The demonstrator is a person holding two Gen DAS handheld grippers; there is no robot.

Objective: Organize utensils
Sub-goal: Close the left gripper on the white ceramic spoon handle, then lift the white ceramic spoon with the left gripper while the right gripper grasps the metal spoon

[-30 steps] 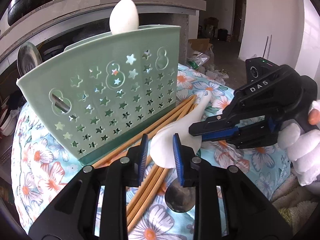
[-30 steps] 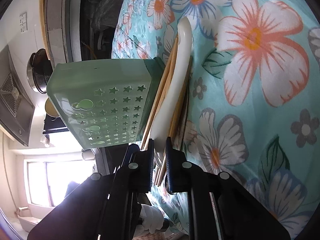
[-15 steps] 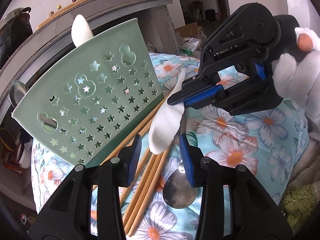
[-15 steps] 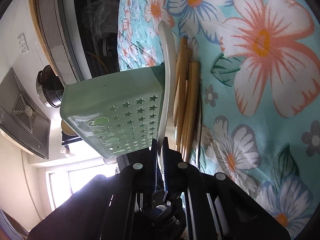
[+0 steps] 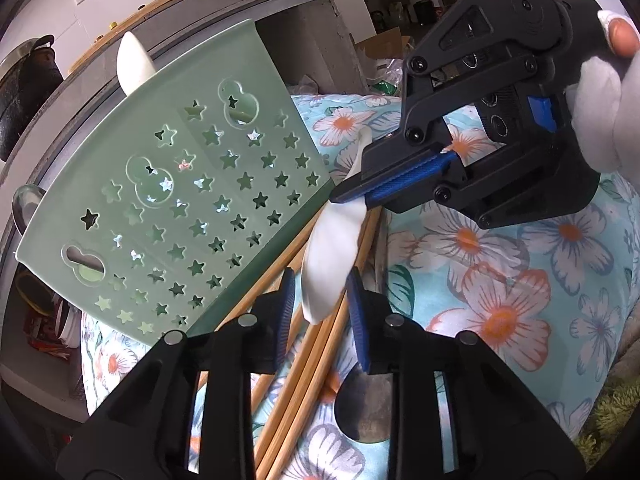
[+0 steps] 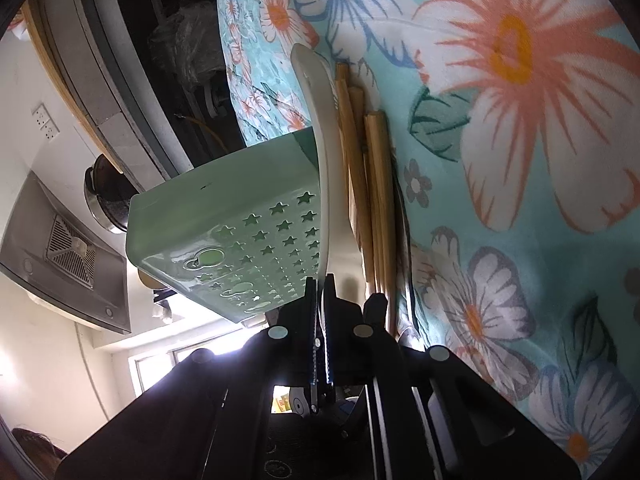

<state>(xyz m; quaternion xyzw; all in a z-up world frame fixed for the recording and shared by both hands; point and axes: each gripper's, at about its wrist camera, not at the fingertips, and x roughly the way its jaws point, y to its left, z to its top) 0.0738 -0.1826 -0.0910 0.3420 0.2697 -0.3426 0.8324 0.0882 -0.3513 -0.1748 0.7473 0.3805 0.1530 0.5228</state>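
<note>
The right gripper (image 5: pixel 352 196) clamps the white spoon (image 5: pixel 328 264) for the green holder (image 5: pixel 176 184) at ten o'clock, while the left gripper (image 5: pixel 320 300), just closing, brackets its bowl untouching.

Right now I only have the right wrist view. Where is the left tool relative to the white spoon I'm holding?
Observer: The left tool straddles the bowl of the white spoon. Its jaws have just been closing, but the pads don't press it yet.
Operator: Anything underneath it?
Observer: A metal spoon lies on the cloth, beside the chopsticks.
Operator: Is the holder empty?
Observer: No, another white spoon sticks out of the top of the green holder.
</note>
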